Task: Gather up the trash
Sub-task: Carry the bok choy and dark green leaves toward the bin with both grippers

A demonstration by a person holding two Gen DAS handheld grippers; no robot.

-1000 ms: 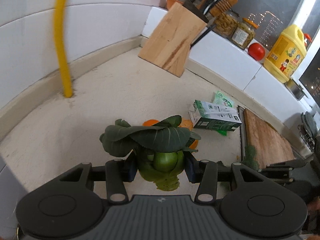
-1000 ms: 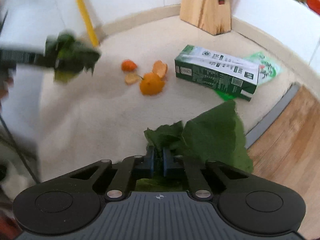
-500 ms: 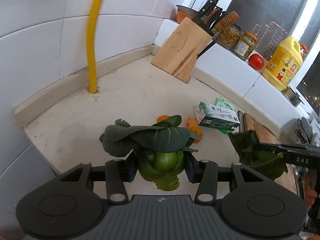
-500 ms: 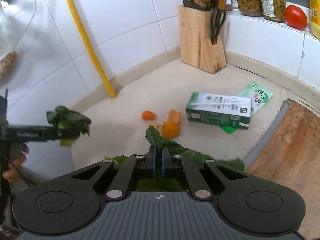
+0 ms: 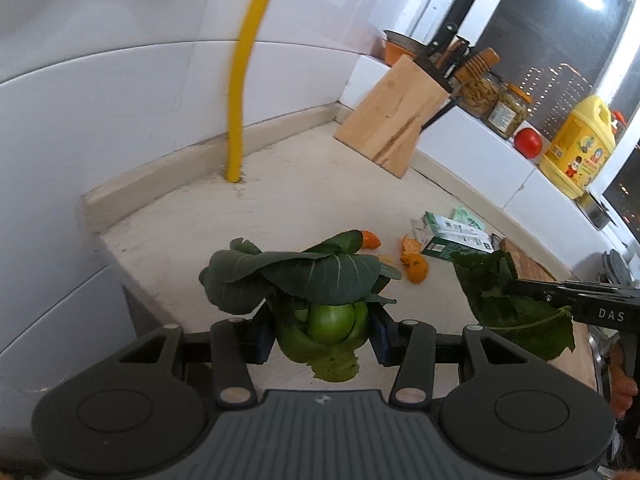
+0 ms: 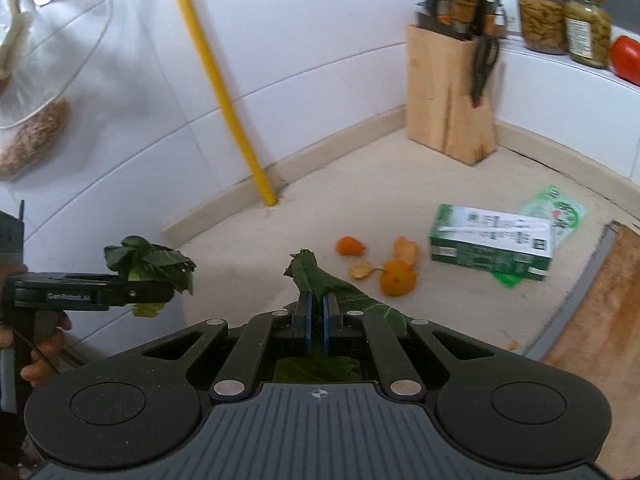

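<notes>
Where the beige countertop meets white tile w/ a yellow pipe, orange peels & a milk carton lie. Left gripper is clamped on a bok choy; right gripper pinches a big green leaf, both above the counter.

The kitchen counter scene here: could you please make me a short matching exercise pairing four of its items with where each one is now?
Items:
1. bok choy
2. loose green leaf
3. green carton
4. tomato

Places:
A. lying on the counter beside the orange peels
B. on the white ledge by the yellow oil jug
C. clamped in the left gripper
D. clamped in the right gripper

Pairs: 1-C, 2-D, 3-A, 4-B
</notes>
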